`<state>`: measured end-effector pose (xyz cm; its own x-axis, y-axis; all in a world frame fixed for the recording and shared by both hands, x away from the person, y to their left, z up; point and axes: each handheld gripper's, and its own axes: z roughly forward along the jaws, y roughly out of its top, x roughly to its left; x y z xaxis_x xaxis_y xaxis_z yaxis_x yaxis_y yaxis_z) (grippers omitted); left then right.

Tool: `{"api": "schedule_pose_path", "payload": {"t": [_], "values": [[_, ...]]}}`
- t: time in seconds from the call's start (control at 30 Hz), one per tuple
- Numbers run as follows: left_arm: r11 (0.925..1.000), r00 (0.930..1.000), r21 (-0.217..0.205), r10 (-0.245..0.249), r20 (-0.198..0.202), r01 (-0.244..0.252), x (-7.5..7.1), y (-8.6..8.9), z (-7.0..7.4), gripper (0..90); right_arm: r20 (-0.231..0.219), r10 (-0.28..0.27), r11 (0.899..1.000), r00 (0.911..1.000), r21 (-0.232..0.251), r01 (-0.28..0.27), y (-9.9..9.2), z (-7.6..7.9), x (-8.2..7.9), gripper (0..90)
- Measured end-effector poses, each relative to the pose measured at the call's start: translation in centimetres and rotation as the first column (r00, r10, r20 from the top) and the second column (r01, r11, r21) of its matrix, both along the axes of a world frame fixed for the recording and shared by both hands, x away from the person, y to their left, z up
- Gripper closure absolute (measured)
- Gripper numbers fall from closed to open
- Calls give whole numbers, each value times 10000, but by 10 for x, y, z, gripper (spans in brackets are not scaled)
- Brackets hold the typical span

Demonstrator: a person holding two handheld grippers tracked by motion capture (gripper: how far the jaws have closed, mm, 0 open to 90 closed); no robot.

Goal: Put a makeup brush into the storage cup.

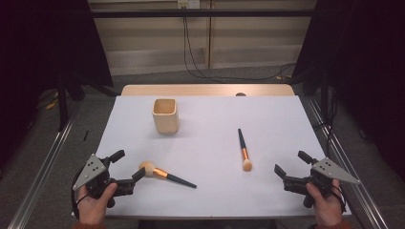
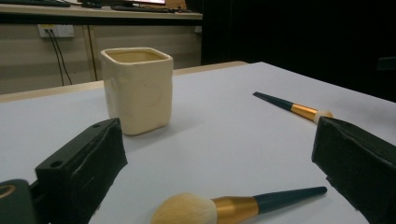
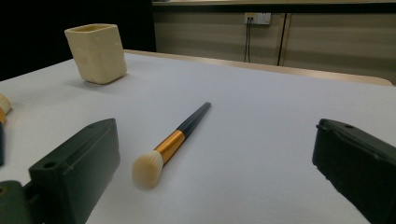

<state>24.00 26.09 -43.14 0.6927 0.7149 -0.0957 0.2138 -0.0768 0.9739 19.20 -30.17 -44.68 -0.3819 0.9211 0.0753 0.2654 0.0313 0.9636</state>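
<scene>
Brushes (image 1: 166,175) (image 1: 244,149) may roll off the bench (image 1: 210,124) if the wide-open, empty left gripper (image 1: 129,168) and right gripper (image 1: 290,163) bump them.

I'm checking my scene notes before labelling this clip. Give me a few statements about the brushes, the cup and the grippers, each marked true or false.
1. The cream square ceramic cup stands upright and empty. True.
2. The left gripper is clamped on a brush. False: its jaws are open, with the fluffy round-headed makeup brush lying on the table just in front of them.
3. The slimmer flat-headed makeup brush lies with its bristles toward the person. True.
4. The right gripper holds the cup. False: it is open and holds nothing.
5. Both brushes are inside the cup. False: both lie on the white table.
</scene>
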Motion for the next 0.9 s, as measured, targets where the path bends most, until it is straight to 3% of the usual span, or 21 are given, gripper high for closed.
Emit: {"api": "schedule_pose_path", "payload": {"t": [0.17, 0.3, 0.33, 0.43, 0.53, 0.7, 0.77, 0.9], "values": [[9999, 10000, -135, 19, -97, -21, 0, -1, 0, 25, -21, -50, 9999, 10000, 151, 51, -2, -1, 1, 4], [9999, 9999, 85, -118, -42, 118, 2, -2, 1, 24, -114, -41, 9997, 9999, 236, 43, -3, -2, 2, 4], [9998, 9998, -78, -159, -95, 158, 2, -3, 1, 24, -64, -46, 9998, 10000, 170, 47, -3, -2, 2, 4], [9997, 9999, 222, -108, -68, 110, 2, -3, 2, 23, -92, -84, 9998, 9999, 193, 86, -2, -2, 2, 4], [9995, 9998, 241, -182, -117, 185, -1, -4, 4, 23, -120, -78, 9998, 9999, 206, 80, -1, -2, 3, 4], [9993, 9989, 59, -369, -306, 371, 0, -4, 5, 23, -108, 104, 9999, 9999, 132, -102, 2, -1, 2, 3], [9985, 9990, 324, -425, -162, 430, 0, -5, 7, 23, -164, 135, 9999, 9998, 105, -133, 3, -1, 2, 3], [9987, 9991, 310, -395, -149, 400, 5, -7, 10, 24, -189, 161, 9998, 9997, 117, -159, 4, -1, 1, 3]]}}
